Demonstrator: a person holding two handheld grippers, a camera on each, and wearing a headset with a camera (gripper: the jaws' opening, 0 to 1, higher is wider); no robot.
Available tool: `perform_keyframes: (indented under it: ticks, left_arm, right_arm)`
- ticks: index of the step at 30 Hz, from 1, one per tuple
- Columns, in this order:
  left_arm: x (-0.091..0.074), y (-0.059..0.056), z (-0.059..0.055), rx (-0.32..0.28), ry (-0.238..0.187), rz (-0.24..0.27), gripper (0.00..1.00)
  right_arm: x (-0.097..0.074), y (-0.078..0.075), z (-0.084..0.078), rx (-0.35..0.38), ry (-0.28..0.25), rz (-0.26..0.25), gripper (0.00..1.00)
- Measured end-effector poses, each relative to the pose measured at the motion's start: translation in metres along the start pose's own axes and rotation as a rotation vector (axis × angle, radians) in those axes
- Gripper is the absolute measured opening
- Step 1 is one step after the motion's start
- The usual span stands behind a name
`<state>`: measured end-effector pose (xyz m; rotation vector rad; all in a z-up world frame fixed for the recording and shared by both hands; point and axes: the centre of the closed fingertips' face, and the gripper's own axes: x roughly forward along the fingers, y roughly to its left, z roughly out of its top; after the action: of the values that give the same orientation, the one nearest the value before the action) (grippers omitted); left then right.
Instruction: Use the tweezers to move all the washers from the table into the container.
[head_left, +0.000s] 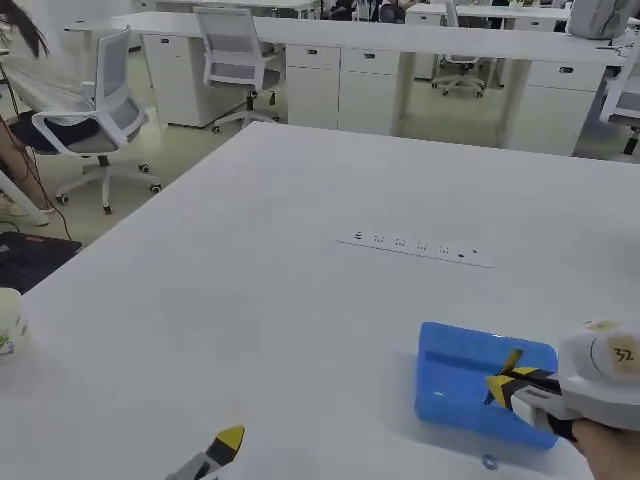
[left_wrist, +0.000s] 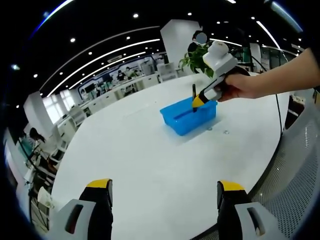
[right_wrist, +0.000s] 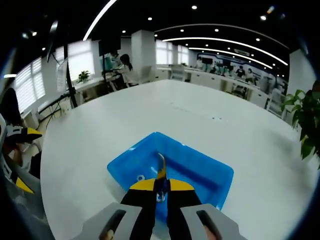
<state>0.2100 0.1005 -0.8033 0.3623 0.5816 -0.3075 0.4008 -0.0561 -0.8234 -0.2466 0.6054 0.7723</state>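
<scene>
A blue container (head_left: 470, 395) (left_wrist: 189, 116) (right_wrist: 200, 172) sits on the white table (head_left: 250, 300) at the near right. My right gripper (head_left: 497, 385) (left_wrist: 200, 100) (right_wrist: 161, 186) is shut on dark tweezers (right_wrist: 160, 162) (left_wrist: 194, 95), whose tips point down into the container. One small washer (right_wrist: 140, 178) lies inside the container near the tips. Other washers lie on the table beside the container (left_wrist: 226, 132) (head_left: 489, 461). My left gripper (left_wrist: 165, 197) (head_left: 225, 442) stands open over the near table edge, nothing between its fingers.
A row of flush sockets (head_left: 415, 247) runs across the table behind the container. A white cup (head_left: 8, 322) stands at the left edge. Office chairs (head_left: 95, 120) and desks stand beyond the table. A potted plant (right_wrist: 305, 120) is at the right.
</scene>
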Motion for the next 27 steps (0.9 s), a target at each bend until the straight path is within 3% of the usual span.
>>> perform_keyframes:
  ticks: [13, 18, 27]
  left_arm:
    - [0.000, 0.000, 0.001, 0.000, -0.004, -0.001, 0.88]
    - [0.000, 0.000, 0.002, 0.005, -0.009, 0.002, 0.88]
    - [-0.002, 0.002, 0.004, -0.005, -0.025, 0.009, 0.88]
  right_arm:
    - [-0.005, 0.000, -0.001, -0.007, -0.004, -0.019, 0.04]
    - [-0.011, -0.001, 0.008, 0.029, -0.033, -0.022, 0.05]
    - [-0.033, 0.007, 0.027, -0.004, -0.086, -0.010, 0.04]
